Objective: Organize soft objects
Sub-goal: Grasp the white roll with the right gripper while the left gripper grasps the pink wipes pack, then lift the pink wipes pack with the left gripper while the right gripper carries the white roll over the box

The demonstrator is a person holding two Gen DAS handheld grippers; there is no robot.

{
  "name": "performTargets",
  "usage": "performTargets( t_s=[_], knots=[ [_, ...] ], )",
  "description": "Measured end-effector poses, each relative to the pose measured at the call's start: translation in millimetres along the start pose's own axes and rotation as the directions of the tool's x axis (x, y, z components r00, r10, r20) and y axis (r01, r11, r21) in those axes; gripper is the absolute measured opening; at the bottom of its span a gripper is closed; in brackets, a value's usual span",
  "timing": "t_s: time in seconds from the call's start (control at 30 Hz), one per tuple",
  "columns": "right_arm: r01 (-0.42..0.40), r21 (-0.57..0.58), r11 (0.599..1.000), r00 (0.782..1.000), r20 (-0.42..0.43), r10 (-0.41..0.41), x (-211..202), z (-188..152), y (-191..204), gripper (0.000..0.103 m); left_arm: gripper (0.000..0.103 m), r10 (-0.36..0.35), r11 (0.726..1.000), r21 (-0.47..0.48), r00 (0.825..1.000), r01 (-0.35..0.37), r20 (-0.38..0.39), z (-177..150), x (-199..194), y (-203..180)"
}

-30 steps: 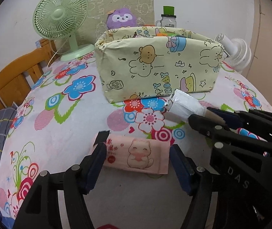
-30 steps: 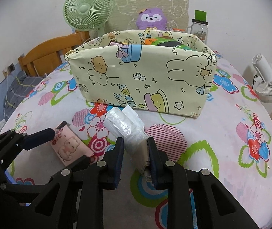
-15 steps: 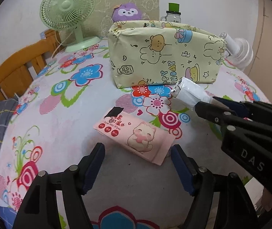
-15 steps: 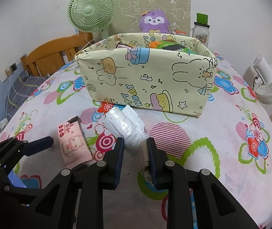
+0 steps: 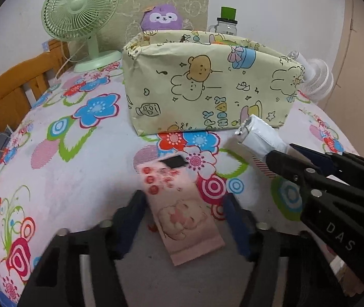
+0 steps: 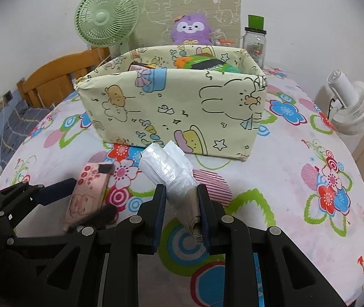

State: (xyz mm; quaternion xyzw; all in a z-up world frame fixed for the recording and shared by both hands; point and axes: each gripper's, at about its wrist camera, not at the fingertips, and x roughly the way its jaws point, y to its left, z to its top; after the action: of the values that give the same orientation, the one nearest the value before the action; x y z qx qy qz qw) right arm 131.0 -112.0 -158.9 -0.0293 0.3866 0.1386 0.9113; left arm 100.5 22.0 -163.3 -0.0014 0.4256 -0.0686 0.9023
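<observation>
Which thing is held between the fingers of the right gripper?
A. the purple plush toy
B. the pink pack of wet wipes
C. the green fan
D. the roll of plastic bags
D. In the right wrist view the right gripper has its fingers pressed on both sides of the roll of plastic bags.

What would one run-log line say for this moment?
left gripper: closing around pink wet-wipes pack | right gripper: shut on plastic bag roll | cartoon-print box: behind
</observation>
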Motion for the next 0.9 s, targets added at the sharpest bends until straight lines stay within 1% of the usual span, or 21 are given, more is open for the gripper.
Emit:
performTargets(
  t_s=[0.03,0.07,0.1,0.17,0.33,0.47,0.9],
  knots=[
    [-0.001,0.002,1.0,1.0,-0.001,0.001,1,0,0,0.027,0.043,0.01,1.0,0.004,1.0,-0.01,0.003,1,0,-1],
    [-0.001,0.004,1.0,1.0,-0.002,0.001,1,0,-1,0.027,0.04,0.022,1.0,0.007,1.0,-0.022,0.005,1,1,-2],
    [-0.002,0.006,1.0,1.0,-0.003,0.002,2,0,-1,0.027,0.04,0.028,1.0,0.01,1.0,-0.028,0.007,2,0,-1],
    [-0.006,0.009,1.0,1.0,-0.006,0.006,3,0,0,0.027,0.039,0.002,1.0,0.008,1.0,-0.002,-0.001,4,0,-1],
    [-0.009,0.016,1.0,1.0,0.004,0.009,-1,-1,-1,0.027,0.038,0.019,1.0,0.022,1.0,-0.019,0.004,5,0,-8],
    [-0.002,0.027,1.0,1.0,0.027,0.001,-10,1,-5,0.027,0.038,0.025,0.999,0.038,0.999,-0.027,0.029,6,-7,-18],
    [0.044,0.036,0.998,0.992,0.117,-0.048,-48,8,-15,0.027,0.038,0.008,0.998,0.066,0.996,-0.014,0.094,18,-33,-37]
  ],
)
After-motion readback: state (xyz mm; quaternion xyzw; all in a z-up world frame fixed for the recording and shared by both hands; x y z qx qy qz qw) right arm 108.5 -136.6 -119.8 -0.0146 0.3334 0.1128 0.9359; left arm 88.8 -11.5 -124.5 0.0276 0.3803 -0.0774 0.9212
